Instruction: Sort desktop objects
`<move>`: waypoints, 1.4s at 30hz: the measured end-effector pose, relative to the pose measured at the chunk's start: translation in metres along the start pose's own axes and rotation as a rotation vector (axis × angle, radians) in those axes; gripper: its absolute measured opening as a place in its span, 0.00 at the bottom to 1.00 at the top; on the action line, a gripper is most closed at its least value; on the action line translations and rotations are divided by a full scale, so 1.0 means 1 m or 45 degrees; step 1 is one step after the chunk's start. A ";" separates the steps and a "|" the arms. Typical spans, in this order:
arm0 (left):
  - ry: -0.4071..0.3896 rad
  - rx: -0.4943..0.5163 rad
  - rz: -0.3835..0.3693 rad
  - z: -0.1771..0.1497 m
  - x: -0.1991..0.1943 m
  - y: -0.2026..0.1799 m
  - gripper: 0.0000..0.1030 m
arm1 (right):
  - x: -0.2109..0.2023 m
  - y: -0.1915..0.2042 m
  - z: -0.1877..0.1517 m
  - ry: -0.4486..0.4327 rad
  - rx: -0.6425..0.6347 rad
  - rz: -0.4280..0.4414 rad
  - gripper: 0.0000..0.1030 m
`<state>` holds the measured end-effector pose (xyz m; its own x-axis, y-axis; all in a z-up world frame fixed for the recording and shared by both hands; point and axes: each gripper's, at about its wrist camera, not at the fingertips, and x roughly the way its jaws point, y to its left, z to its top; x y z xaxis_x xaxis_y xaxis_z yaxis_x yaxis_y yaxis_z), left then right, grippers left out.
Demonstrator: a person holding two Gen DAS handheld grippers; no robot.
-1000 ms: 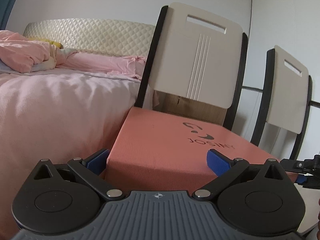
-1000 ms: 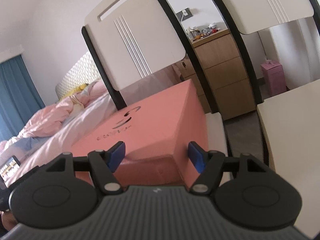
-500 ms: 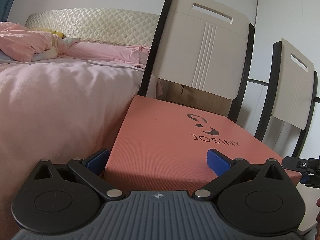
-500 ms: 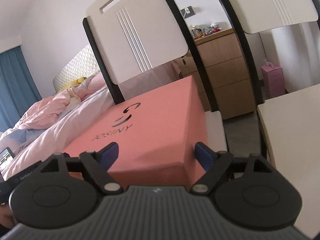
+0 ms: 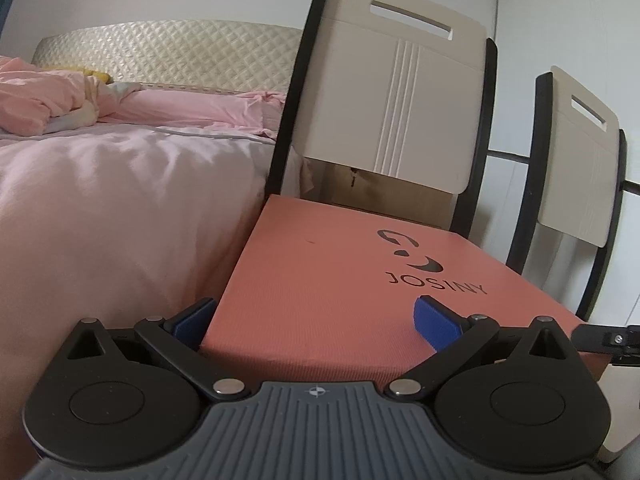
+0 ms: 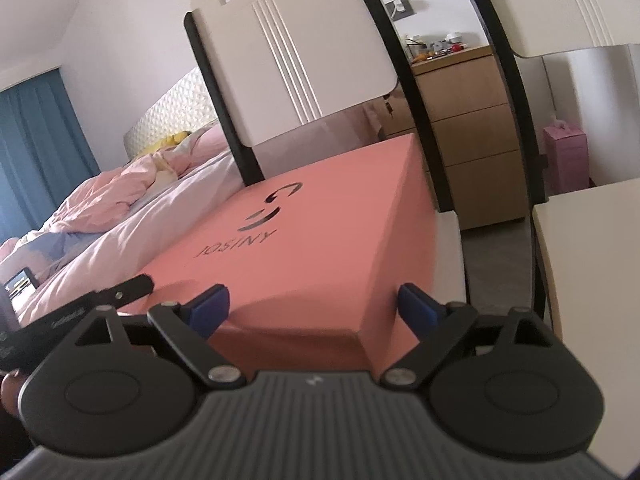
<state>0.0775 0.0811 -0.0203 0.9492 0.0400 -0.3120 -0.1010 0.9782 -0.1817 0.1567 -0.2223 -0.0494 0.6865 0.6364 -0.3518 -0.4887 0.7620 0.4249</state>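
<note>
A salmon-pink box marked JOSINY lies on a chair seat, also in the right wrist view. My left gripper is open, its blue pads astride the box's near left corner, one pad beside the box's side, the other over the lid. My right gripper is open, its pads astride the box's near right corner. Whether any pad touches the box I cannot tell. Each gripper shows at the edge of the other's view.
A white chair back with black frame stands behind the box; a second chair is to the right. A bed with pink bedding lies left. A wooden drawer unit and a white seat or table edge are right.
The box lid has come down level onto the box. Both grippers have moved closer over it, and the right gripper's pads have spread wider.
</note>
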 end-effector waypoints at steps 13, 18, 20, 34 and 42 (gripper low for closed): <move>-0.032 0.107 0.053 0.003 -0.011 -0.016 1.00 | -0.015 0.021 0.005 -0.073 -0.133 -0.120 0.89; -0.084 0.120 0.065 0.013 -0.038 -0.031 1.00 | -0.034 0.034 0.007 -0.128 -0.148 -0.168 0.89; -0.093 0.123 0.057 0.015 -0.050 -0.037 1.00 | -0.042 0.042 0.005 -0.143 -0.177 -0.185 0.89; -0.161 0.240 -0.004 0.011 -0.117 -0.069 1.00 | -0.107 0.086 -0.018 -0.367 -0.271 -0.196 0.95; -0.224 0.265 -0.034 0.004 -0.132 -0.064 1.00 | -0.123 0.096 -0.036 -0.423 -0.276 -0.240 1.00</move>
<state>-0.0404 0.0137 0.0368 0.9897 0.0308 -0.1399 -0.0292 0.9995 0.0135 0.0057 -0.2236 0.0043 0.8931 0.4377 -0.1038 -0.4156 0.8912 0.1818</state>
